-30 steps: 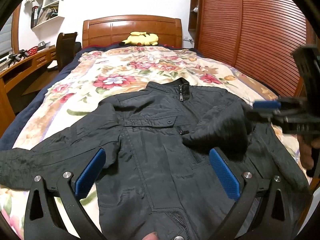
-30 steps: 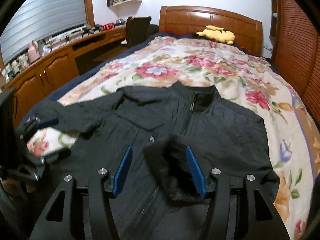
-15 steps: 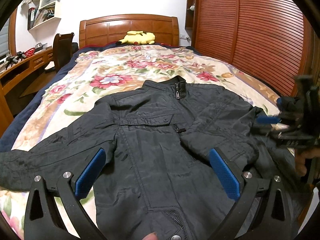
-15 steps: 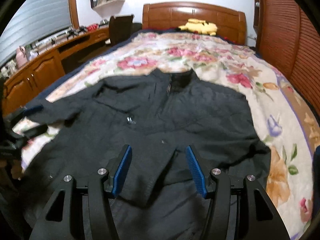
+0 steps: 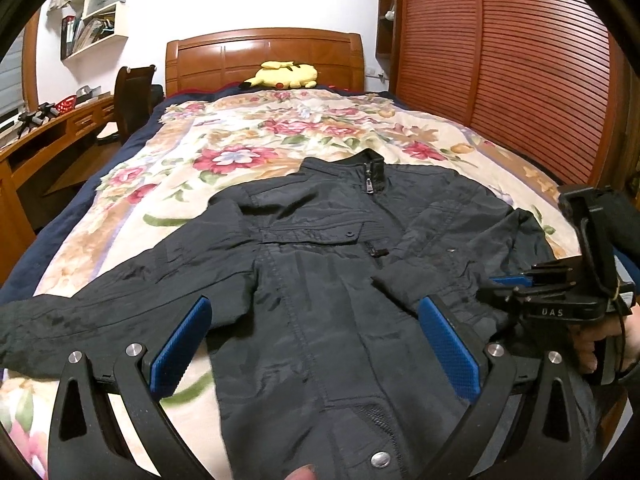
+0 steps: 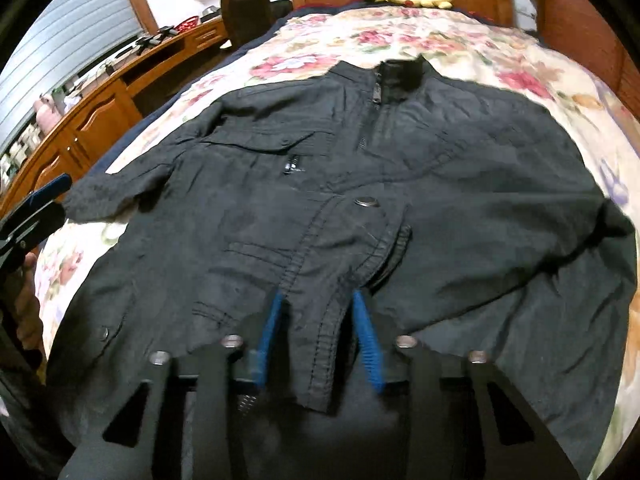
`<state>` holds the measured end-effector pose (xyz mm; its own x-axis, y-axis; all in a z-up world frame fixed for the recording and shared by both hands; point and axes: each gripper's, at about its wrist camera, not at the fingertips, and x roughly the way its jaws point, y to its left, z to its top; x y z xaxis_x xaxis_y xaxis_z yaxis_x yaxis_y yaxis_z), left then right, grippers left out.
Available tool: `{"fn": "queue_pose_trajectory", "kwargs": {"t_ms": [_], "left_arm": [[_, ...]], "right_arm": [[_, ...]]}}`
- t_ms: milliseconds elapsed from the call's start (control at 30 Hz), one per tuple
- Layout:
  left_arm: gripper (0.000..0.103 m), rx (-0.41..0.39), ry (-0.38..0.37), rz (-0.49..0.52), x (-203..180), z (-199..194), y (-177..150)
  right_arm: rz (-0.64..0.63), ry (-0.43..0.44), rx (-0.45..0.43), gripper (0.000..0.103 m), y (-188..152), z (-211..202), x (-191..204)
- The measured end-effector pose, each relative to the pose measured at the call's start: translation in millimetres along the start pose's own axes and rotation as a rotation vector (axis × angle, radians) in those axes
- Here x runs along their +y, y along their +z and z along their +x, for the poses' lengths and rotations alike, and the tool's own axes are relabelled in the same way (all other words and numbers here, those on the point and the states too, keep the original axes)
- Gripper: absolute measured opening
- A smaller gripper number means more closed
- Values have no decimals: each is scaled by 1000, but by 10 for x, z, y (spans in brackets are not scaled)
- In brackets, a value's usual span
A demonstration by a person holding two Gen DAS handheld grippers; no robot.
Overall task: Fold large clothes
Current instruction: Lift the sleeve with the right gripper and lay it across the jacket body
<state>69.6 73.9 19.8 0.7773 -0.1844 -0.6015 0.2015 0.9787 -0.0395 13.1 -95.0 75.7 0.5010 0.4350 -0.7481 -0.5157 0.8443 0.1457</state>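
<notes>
We had the right gripper (image 6: 320, 320), jaws just closing, clamped on the black jacket's (image 5: 320, 280) folded sleeve cuff (image 6: 320, 360); our left gripper (image 5: 316, 344) hovered spread wide

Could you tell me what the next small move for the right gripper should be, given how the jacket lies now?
Probably lift and carry the pinched fabric toward the jacket's middle. The right gripper has just been closing, and a strip of the black jacket lies between its blue pads, seemingly gripped. The left gripper hangs open above the jacket, holding nothing. The left-hand sleeve lies spread on the floral bedspread.
</notes>
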Motion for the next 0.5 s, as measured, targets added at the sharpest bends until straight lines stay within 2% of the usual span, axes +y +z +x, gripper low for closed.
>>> {"fn": "queue_pose_trajectory", "kwargs": {"t_ms": [33, 333, 500], "left_arm": [[103, 0, 4, -1, 17, -6, -2], [103, -6, 52, -15, 268, -104, -91], [103, -1, 109, -11, 433, -128, -164]], "right_arm": [[-11, 9, -6, 10, 13, 15, 45], [-121, 48, -92, 10, 259, 210, 421], [-183, 86, -126, 10, 443, 438, 620]]}}
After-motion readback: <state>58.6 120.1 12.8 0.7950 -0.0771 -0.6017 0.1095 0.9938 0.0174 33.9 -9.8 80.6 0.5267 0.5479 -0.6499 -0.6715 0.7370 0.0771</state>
